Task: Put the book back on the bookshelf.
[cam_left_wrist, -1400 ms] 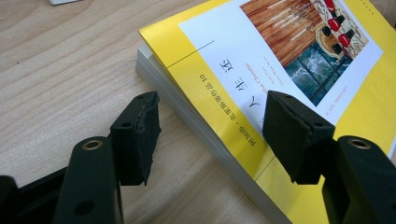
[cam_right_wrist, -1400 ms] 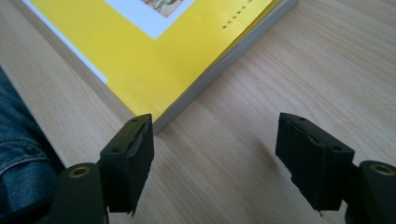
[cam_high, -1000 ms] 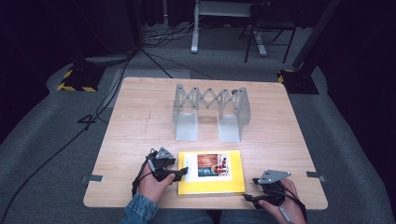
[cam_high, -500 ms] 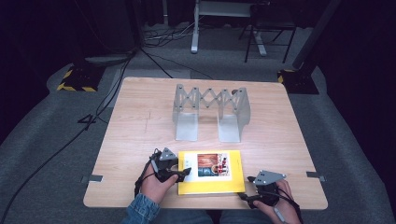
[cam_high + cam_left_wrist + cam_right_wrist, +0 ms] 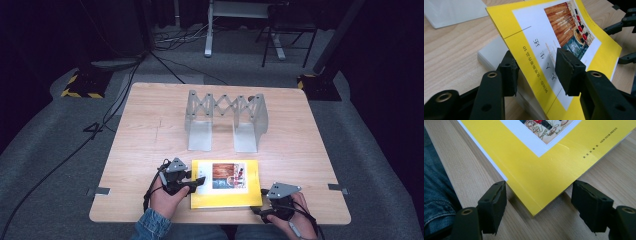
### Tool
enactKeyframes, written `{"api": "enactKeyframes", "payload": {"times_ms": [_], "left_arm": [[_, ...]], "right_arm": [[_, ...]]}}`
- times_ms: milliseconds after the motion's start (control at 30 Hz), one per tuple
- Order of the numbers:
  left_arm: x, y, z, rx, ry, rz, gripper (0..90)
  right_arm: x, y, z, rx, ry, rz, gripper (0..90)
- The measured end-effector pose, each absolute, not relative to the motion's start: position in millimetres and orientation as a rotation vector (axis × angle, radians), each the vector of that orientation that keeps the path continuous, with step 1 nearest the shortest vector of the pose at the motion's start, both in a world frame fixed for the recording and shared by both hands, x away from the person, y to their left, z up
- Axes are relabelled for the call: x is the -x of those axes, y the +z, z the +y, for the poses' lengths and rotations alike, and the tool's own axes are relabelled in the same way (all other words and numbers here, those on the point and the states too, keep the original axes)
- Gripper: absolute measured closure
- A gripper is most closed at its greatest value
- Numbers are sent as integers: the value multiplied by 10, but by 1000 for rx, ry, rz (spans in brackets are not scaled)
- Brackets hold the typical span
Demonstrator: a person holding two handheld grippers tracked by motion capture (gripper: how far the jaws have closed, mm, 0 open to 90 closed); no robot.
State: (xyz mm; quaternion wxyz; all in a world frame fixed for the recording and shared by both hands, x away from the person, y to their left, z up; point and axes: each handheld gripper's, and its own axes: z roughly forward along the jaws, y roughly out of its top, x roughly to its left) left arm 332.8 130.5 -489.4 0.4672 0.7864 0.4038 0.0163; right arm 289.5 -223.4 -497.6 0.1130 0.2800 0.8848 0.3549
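Yellow book (image 5: 226, 183) lies low centre of the frame, its cover lifted. Left gripper (image 5: 534, 71) straddles that cover, jaws spread; right gripper (image 5: 539, 206) waits open at the near corner. Next, I'd guess: pinch and swing it open.

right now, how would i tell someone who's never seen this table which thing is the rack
Start at the wooden table and look to its far half, past the yellow book lying at the near edge between the two claws. The rack stands there: grey metal, two upright end plates joined by a zigzag lattice. It is the one upright metal thing; the book is flat and yellow.
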Motion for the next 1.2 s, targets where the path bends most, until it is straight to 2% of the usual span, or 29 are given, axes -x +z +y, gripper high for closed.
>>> {"api": "enactKeyframes", "payload": {"times_ms": [100,133,233,333,433,733,1200], "left_arm": [[-3310,-4883,1294,-1923,27,987,630],[-3301,-4869,1292,-1920,36,980,711],[-3267,-4791,1283,-1918,34,950,828],[-3232,-4734,1274,-1914,25,932,874],[-3214,-4676,1278,-1911,4,918,887],[-3223,-4503,1248,-1917,-3,884,891],[-3283,-4235,1159,-1932,-12,832,891]], "right_arm": [[-2892,-4976,-2230,-825,1038,2593,283],[-2890,-4976,-2227,-827,1037,2591,282],[-2890,-4975,-2222,-832,1034,2592,280],[-2892,-4972,-2222,-831,1032,2595,281],[-2883,-4964,-2229,-829,1021,2593,287],[-2814,-4784,-2295,-811,1073,2432,211],[-2766,-4737,-2075,-669,1102,2405,182]]}}
